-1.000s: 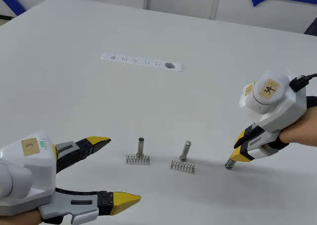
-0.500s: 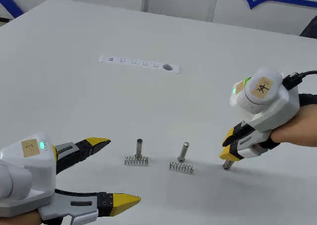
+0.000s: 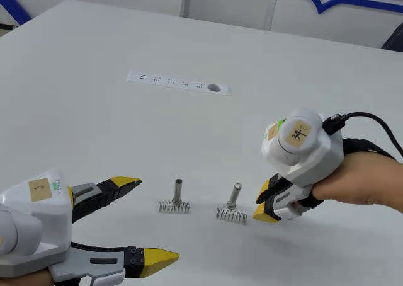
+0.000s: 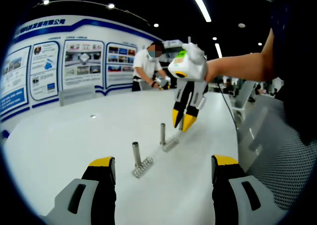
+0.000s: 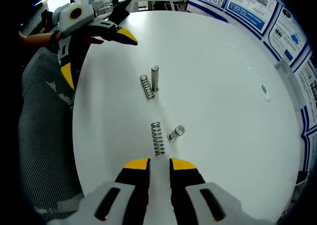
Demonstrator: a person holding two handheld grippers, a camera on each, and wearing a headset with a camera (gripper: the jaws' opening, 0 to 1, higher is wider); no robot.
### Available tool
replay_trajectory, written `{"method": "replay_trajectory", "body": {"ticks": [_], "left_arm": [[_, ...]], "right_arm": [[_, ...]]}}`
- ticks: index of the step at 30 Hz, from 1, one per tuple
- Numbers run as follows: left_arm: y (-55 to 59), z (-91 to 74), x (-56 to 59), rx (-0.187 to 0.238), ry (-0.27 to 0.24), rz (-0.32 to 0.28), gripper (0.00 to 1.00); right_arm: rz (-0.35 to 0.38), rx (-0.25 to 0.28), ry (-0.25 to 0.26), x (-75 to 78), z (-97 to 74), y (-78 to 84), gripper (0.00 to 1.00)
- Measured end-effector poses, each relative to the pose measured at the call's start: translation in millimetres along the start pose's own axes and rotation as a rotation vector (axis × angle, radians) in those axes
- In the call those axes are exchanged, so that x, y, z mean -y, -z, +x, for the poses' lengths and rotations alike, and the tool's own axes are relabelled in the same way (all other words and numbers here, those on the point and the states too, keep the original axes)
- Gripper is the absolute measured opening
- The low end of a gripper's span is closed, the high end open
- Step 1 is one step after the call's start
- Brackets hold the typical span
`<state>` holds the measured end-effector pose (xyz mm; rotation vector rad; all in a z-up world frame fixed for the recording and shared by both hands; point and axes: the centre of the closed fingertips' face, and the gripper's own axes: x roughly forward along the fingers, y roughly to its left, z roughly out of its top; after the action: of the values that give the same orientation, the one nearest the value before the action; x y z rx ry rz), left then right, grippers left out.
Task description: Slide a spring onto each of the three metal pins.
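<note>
My right tongs (image 5: pixel 159 166) are narrowed to a slim gap and hold nothing. They point down at the nearer spring (image 5: pixel 157 137), which lies beside its pin (image 5: pixel 176 133) at frame centre, probably to pick it up. My left tongs (image 3: pixel 148 220) hang wide apart at lower left, clear of the work. The second spring (image 3: pixel 174 206) lies at the other pin (image 3: pixel 178 190). Whatever stands behind my right tongs' body is hidden.

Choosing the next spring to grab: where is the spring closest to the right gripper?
Head view: the spring lies flat on the table at the right-hand pin's foot, just left of the right gripper.
</note>
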<state>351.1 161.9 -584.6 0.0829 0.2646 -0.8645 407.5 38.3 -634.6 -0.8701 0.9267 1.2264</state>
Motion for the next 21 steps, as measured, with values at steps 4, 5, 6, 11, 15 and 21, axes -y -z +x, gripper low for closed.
{"method": "replay_trajectory", "body": {"ticks": [4,5,6,11,15,21], "left_arm": [[-0.1,-1.2,-0.7,-0.001,-0.003,0.000,0.81],[0.0,-1.6,-1.0,-0.002,-0.005,0.000,0.81],[0.0,-1.8,-1.2,-0.002,-0.006,-0.001,0.81],[0.4,-2.3,-1.6,-0.005,-0.009,-0.001,0.81],[-0.2,-1.7,-1.3,-0.007,-0.011,-0.001,0.81],[-0.3,-2.0,-1.9,-0.007,-0.017,-0.001,0.81]], "right_arm": [[-0.004,0.003,-0.010,-1.9,10.1,-0.8,0.16],[-0.008,0.003,-0.011,-1.8,12.8,-0.4,0.16],[-0.011,0.002,-0.010,-1.6,14.5,-0.1,0.16],[-0.014,0.004,-0.019,-1.8,23.7,1.7,0.16],[-0.024,0.007,-0.023,-2.1,27.9,0.9,0.16],[-0.038,-0.001,-0.026,-0.7,31.1,3.4,0.15]]}}
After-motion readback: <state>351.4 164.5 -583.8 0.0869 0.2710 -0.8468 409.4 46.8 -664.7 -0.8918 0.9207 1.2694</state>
